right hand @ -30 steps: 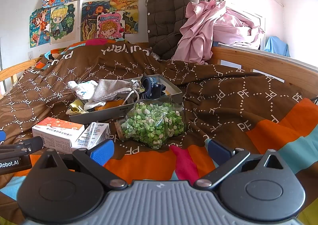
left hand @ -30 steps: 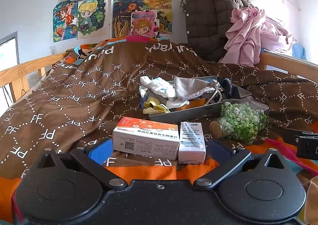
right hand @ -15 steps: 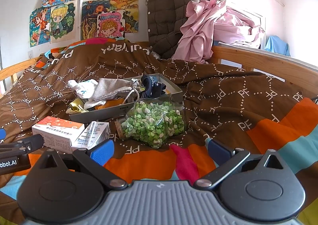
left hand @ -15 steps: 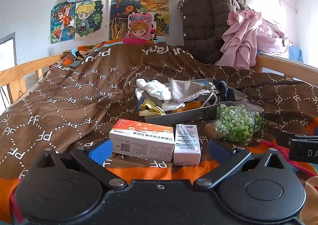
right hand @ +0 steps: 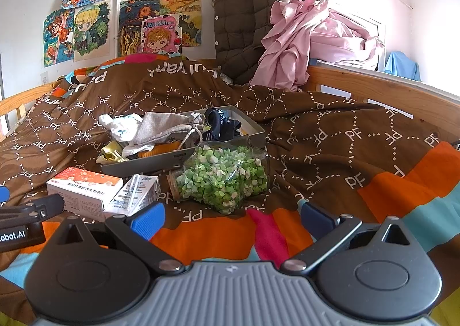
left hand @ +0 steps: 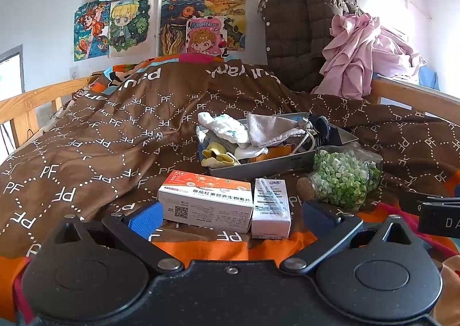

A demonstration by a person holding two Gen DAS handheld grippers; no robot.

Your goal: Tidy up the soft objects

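A grey tray (left hand: 267, 164) (right hand: 161, 159) rests on the brown bedspread, piled with soft items: a white sock (left hand: 227, 128) (right hand: 123, 127), a grey drawstring pouch (left hand: 270, 129) (right hand: 164, 129), a yellow cloth (left hand: 218, 154) (right hand: 110, 153) and a dark strap (right hand: 222, 124). In front of it lie an orange-and-white box (left hand: 205, 200) (right hand: 82, 190), a small white carton (left hand: 270, 205) (right hand: 135, 192) and a bag of green pieces (left hand: 342, 179) (right hand: 222, 177). My left gripper (left hand: 230, 215) is open just short of the two boxes. My right gripper (right hand: 230, 218) is open near the bag, empty.
A brown quilted jacket (right hand: 244, 24) and pink cloth (right hand: 310, 38) are heaped at the bed's far end. Wooden bed rails (right hand: 373, 93) (left hand: 31, 101) run along both sides. Drawings cover the wall (left hand: 172, 9).
The left gripper has drawn back and dropped slightly, so boxes and tray sit a little farther off. The right gripper has barely moved. Both stay open.
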